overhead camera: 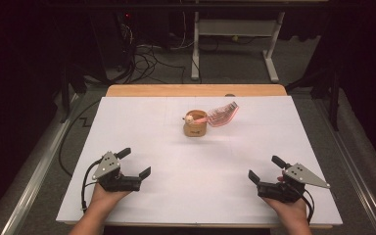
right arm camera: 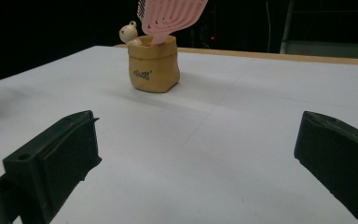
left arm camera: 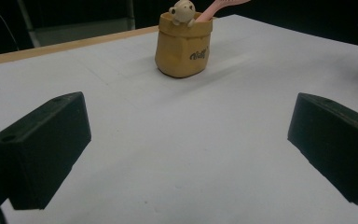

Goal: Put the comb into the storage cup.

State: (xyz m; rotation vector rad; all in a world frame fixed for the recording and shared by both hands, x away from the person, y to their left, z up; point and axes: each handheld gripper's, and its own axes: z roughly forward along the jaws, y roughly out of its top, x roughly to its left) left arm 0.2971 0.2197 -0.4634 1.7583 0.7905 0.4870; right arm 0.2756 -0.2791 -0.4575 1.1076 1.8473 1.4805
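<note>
A small tan pot (overhead camera: 195,128) with a little bear figure (overhead camera: 189,118) on its rim stands upright near the middle of the white table top (overhead camera: 176,161). A pink slotted scoop (overhead camera: 221,115) leans out of the pot to the right. The left gripper view shows the pot (left arm camera: 183,49) straight ahead and the bear (left arm camera: 182,11) on top. In the right gripper view the pot (right arm camera: 153,63) stands ahead with the pink scoop (right arm camera: 170,14) above it. My left gripper (overhead camera: 134,163) rests open at the near left, nothing between its jaws. My right gripper (overhead camera: 265,169) rests open at the near right, likewise empty.
A wooden table edge (overhead camera: 196,90) runs behind the white top. Beyond it stand a white metal frame (overhead camera: 235,44) and loose cables (overhead camera: 147,58) on the floor. Dark curtains close both sides.
</note>
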